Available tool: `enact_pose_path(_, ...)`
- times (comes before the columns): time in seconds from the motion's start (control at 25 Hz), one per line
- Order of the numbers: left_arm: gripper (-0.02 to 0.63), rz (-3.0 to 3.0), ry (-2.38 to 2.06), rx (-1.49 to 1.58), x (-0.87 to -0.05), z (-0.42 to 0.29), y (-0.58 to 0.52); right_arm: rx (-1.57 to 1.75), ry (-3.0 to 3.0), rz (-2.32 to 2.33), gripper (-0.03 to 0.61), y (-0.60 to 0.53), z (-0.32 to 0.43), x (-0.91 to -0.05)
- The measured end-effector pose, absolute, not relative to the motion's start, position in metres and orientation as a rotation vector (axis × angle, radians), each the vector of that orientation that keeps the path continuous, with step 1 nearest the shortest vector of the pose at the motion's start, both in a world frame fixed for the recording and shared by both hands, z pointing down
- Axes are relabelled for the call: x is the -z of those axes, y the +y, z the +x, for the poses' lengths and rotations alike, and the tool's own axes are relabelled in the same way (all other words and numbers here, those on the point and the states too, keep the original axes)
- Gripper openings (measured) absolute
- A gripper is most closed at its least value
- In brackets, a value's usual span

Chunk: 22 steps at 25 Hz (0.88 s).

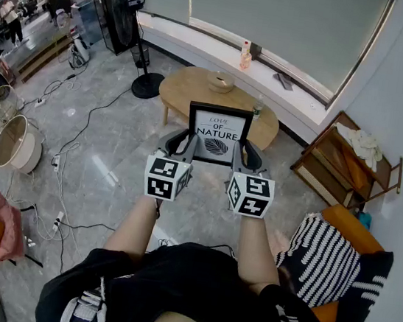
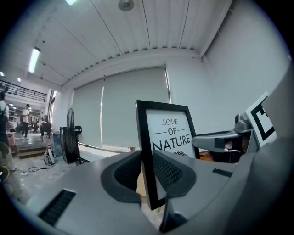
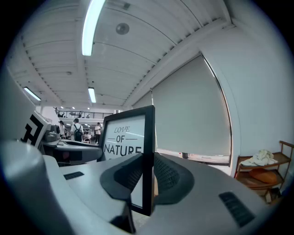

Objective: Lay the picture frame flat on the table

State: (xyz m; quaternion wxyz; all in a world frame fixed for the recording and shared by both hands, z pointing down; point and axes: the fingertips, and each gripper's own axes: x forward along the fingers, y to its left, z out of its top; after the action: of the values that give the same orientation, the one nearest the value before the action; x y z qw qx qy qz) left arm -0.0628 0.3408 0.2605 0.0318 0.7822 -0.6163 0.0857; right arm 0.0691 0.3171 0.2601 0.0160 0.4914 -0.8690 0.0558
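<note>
Jaws of our left gripper point(image 1: 184, 143) close on the left edge of the upright picture frame point(image 1: 218, 133), our right gripper point(image 1: 245, 153) on its right edge, near the table point(image 1: 186, 87)

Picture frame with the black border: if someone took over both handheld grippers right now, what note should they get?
Left gripper: jaws shut on the left edge of the black-rimmed "Love of Nature" picture frame.
Right gripper: jaws shut on its right edge.
The frame is upright, print facing the person, held in front of the round wooden table, which carries a small tan bowl.
Done: frame gripped on both sides.
Left: tip it, lay it flat on the table, then open both jaws.
</note>
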Motion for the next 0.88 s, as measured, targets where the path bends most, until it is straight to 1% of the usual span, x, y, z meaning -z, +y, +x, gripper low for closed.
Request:
enact_pose_path(0.36,0.087,2.404,-1.911,-0.24,-0.261,-0.057,0.375,-0.187,-2.73,1.494,0.086,0.35,0.075,-0.262)
enact_pose_path(0.88,0.087,2.388,-1.927,-0.227,-0.27,-0.02,0.354,-0.201,-2.768,1.463,0.089,0.327,0.112,-0.273)
